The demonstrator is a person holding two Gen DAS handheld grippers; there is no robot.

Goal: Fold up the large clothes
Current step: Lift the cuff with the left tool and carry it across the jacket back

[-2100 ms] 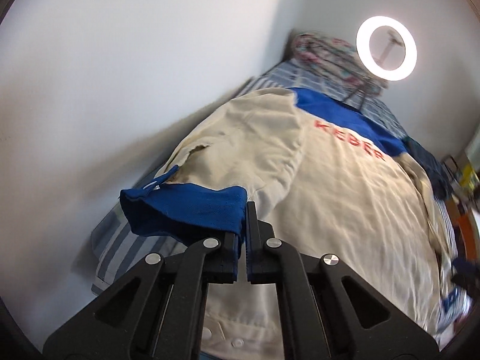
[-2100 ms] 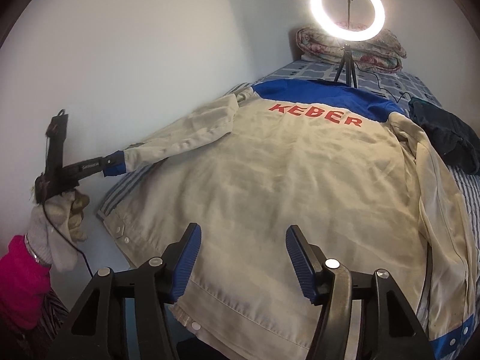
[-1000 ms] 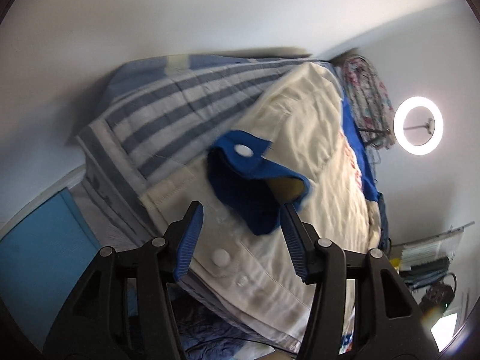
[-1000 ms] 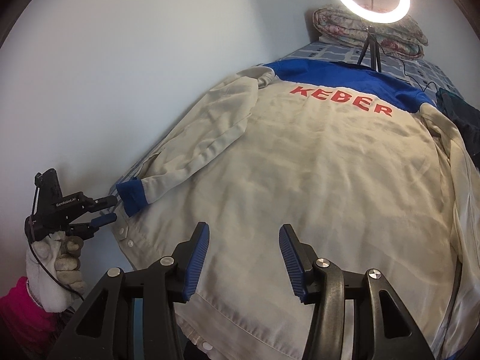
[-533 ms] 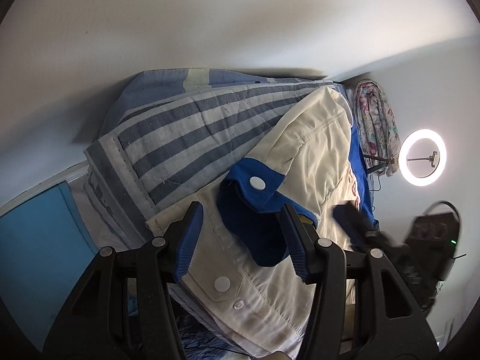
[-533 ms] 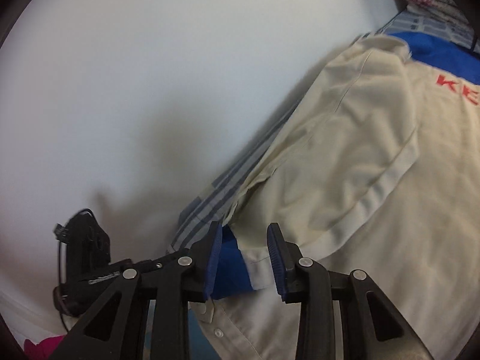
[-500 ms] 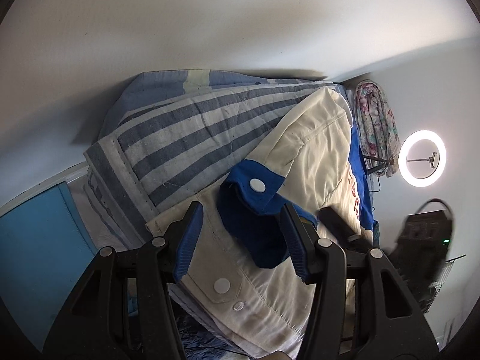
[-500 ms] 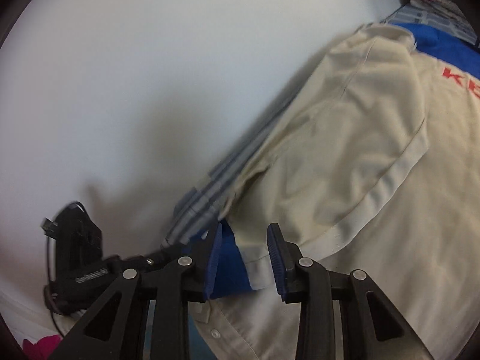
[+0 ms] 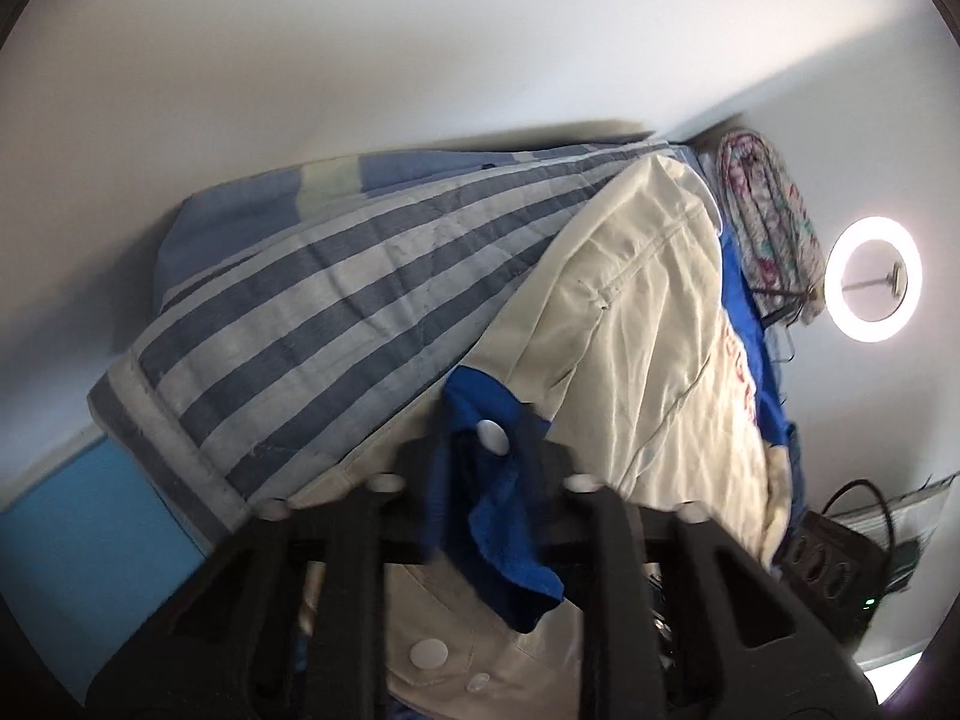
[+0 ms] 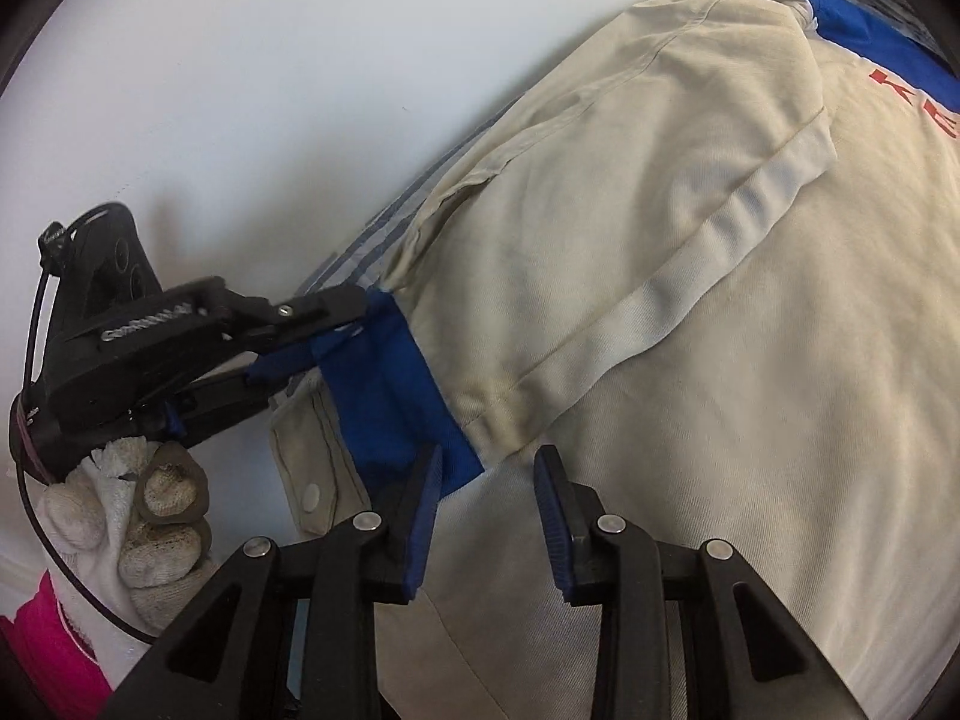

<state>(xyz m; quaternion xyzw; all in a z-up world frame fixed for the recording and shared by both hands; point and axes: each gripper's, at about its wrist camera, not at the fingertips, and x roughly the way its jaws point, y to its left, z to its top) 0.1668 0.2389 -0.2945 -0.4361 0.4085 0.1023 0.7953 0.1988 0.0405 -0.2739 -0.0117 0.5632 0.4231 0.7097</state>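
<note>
A large beige jacket [image 10: 750,312] with blue yoke and red letters lies back-up on the bed. Its left sleeve [image 10: 600,192] is folded in over the body, ending in a blue cuff [image 10: 390,396] with a white snap [image 9: 493,437]. My left gripper [image 9: 486,462] has its fingers around the cuff [image 9: 510,540]; the right wrist view shows its fingers [image 10: 324,306] pinching the cuff's outer edge. My right gripper [image 10: 489,498] is open just above the jacket, its left finger at the cuff's near corner.
The bed has a blue-and-grey striped cover [image 9: 336,312] against a white wall. A folded floral blanket [image 9: 768,222] and a lit ring light [image 9: 873,278] stand at the head. A black power strip [image 9: 840,564] lies at the right.
The left gripper released the cuff onto the jacket, then moved in and closed on it again. The right gripper came down to the cuff.
</note>
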